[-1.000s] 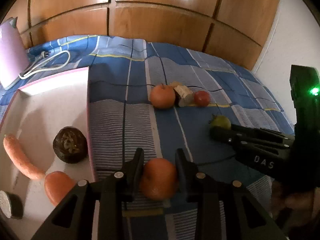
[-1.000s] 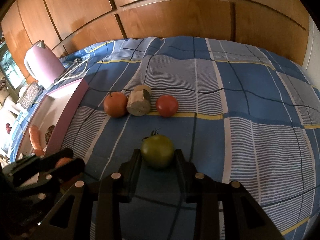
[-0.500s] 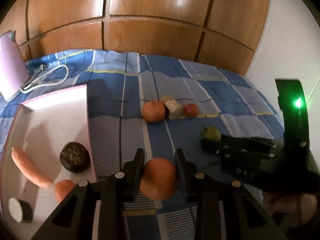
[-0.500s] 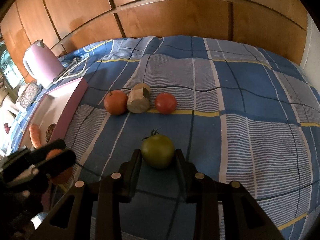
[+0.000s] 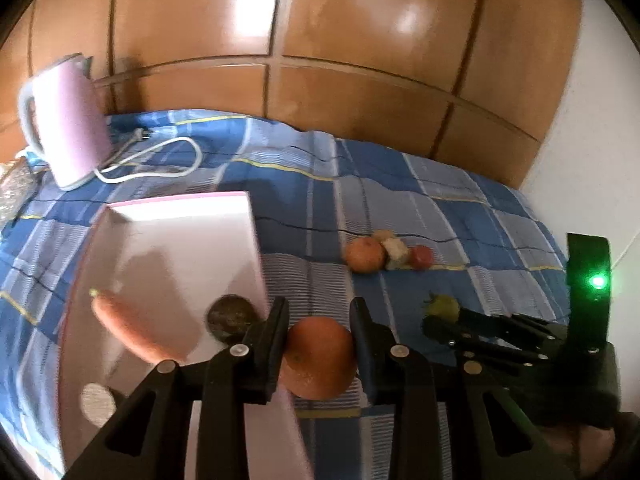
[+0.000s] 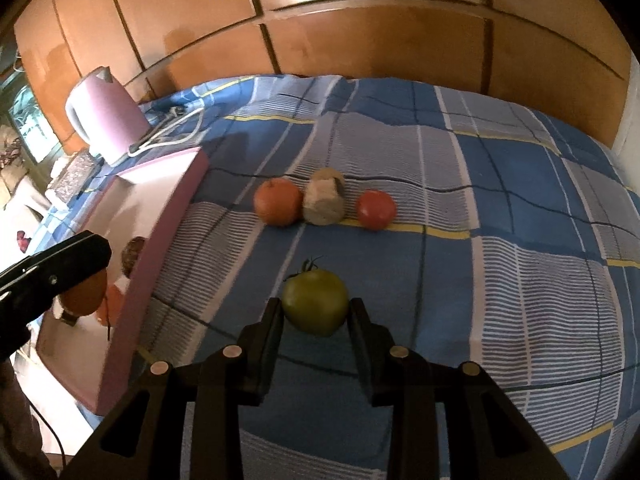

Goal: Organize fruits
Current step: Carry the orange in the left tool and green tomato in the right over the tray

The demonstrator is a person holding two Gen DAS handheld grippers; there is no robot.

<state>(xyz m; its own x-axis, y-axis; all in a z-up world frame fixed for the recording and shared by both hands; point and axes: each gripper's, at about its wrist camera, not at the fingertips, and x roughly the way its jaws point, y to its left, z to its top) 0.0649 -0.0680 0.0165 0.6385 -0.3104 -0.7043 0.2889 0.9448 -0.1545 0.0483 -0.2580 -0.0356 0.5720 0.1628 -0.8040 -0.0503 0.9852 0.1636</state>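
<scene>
My left gripper (image 5: pixel 319 344) is shut on an orange (image 5: pixel 319 360) and holds it in the air at the right rim of the pink tray (image 5: pixel 176 216). It also shows in the right wrist view (image 6: pixel 82 292). My right gripper (image 6: pixel 316 316) is shut on a green tomato (image 6: pixel 315 300) above the blue checked cloth. A second orange (image 6: pixel 278 207), a beige chunk (image 6: pixel 323 202) and a red tomato (image 6: pixel 376 209) lie in a row on the cloth. In the tray lie a carrot (image 5: pixel 128 326) and a dark round fruit (image 5: pixel 230 317).
A pink kettle (image 5: pixel 66 124) with a white cord (image 5: pixel 160 160) stands at the back left. A wooden panelled wall (image 5: pixel 320 40) runs behind the bed. A round slice (image 5: pixel 96 400) lies at the tray's near end.
My left gripper has lifted the orange off the cloth and moved left to the tray's rim. My right gripper has risen a little with the green tomato.
</scene>
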